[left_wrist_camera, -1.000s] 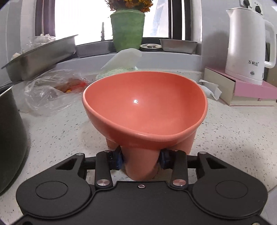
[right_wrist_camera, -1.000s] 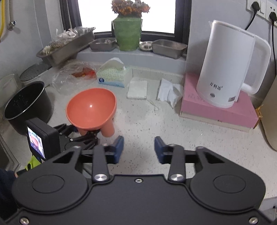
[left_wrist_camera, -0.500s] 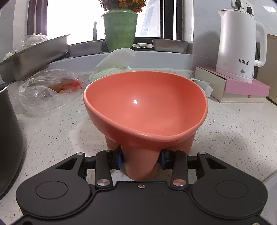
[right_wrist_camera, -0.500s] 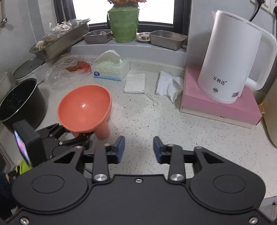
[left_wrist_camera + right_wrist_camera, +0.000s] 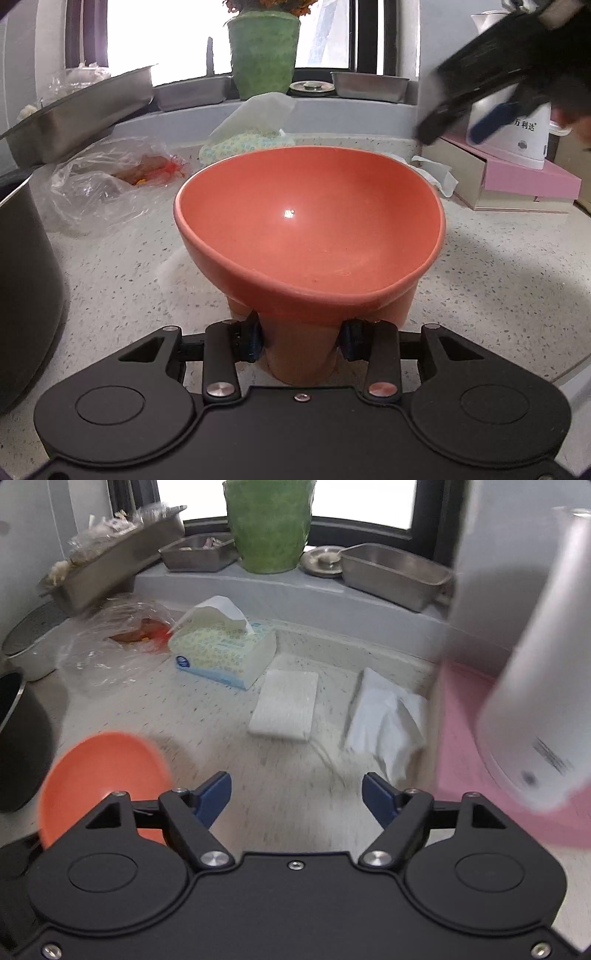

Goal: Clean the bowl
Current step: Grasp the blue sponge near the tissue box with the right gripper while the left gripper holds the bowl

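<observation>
Bare counter (image 5: 295, 775) lies between bowl (image 5: 99, 771) and kettle (image 5: 535, 701).

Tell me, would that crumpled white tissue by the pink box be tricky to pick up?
Probably not heavy: the crumpled white tissue looks thin and lies in loose folds, so it should be floppy and sag. It would likely bunch up rather than slide if pushed. The open right hand-held gripper could pinch it easily, though only a fold might catch.

One bowl (image 5: 308, 225); two grippers (image 5: 301, 341) (image 5: 296, 794); three steel trays (image 5: 395, 572) (image 5: 197, 554) (image 5: 110, 568); one kettle (image 5: 532, 664); one tissue box (image 5: 225, 650); one green vase (image 5: 269, 524).
</observation>
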